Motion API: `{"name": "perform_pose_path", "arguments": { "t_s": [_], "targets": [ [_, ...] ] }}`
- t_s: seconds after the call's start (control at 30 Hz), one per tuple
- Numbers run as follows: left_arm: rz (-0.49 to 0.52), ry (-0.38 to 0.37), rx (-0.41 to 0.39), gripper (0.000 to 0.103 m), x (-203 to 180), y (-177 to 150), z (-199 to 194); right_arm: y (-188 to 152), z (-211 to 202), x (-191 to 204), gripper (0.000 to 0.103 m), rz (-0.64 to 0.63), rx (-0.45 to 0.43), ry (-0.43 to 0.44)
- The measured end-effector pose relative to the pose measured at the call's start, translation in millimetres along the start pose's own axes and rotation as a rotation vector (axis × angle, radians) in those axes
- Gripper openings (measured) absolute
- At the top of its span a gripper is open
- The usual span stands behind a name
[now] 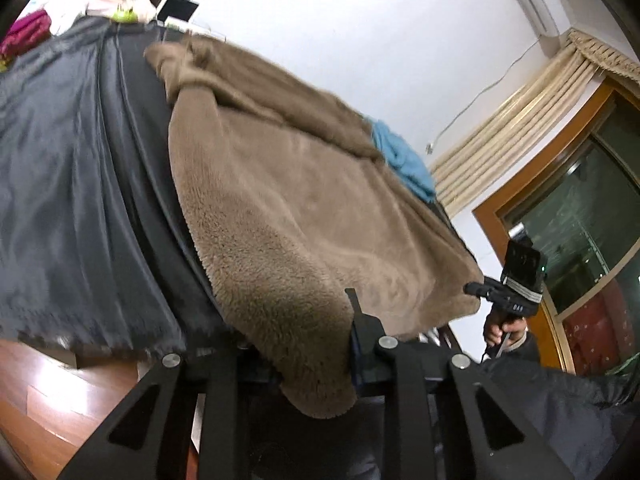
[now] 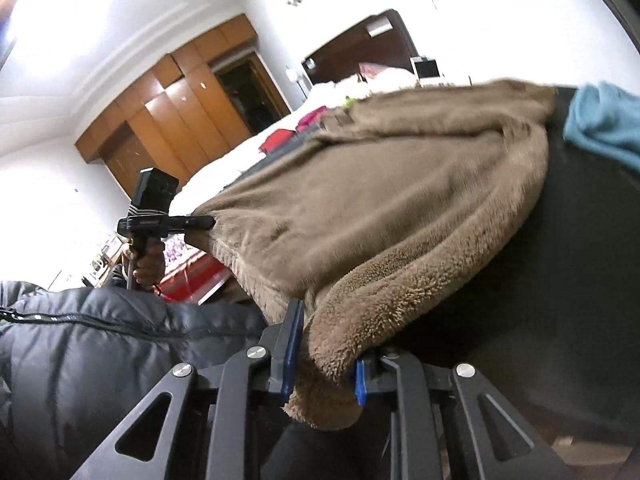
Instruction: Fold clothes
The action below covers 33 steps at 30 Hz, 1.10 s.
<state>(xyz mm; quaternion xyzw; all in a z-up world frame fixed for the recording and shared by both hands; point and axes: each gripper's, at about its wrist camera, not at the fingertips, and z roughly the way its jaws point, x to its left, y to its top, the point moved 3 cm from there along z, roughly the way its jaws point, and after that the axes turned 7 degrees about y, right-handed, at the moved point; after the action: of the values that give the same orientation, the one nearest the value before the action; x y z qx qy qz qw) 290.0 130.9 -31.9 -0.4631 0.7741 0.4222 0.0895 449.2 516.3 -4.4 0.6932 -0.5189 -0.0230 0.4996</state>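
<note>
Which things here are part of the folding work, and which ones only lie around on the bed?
Part of the job:
- brown fleece garment, spread over the bed's near edge
- left gripper, shut on one near corner
- right gripper, shut on the other near corner

Just lying about:
- crumpled blue cloth beyond the fleece
- grey satin sheet
- pink and red clothes at the far end

You've got almost no readable text here. Right claw (image 1: 474,289) body, seen from left wrist view: small white marking, approx "DA8", blurred, not certain. Left claw (image 2: 208,222) side bar in right wrist view: faint print, illegible. No other labels, brands, nos. legible.
</note>
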Motion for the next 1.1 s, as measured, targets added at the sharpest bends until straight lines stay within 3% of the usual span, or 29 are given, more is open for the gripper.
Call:
{"name": "perform_pose_path", "arguments": {
  "t_s": [0.17, 0.53, 0.83, 1.1],
  "targets": [
    [-0.005, 0.017, -0.076, 0.028, -2, 17, -17, 24, -13, 9, 0.023, -0.057, -0.112, 0.001],
    [0.001, 0.042, -0.229, 0.028, -6, 72, -50, 84, -45, 26, 0.023, -0.212, -0.304, -0.243],
    [-0.048, 0.062, -0.29, 0.028, -6, 158, -30, 150, -57, 8, 0.023, -0.239, -0.397, -0.461],
    [-0.066, 0.077, -0.308, 0.028, -8, 249, 2, 217, -46, -45, 0.023, -0.176, -0.425, -0.547]
  ]
}}
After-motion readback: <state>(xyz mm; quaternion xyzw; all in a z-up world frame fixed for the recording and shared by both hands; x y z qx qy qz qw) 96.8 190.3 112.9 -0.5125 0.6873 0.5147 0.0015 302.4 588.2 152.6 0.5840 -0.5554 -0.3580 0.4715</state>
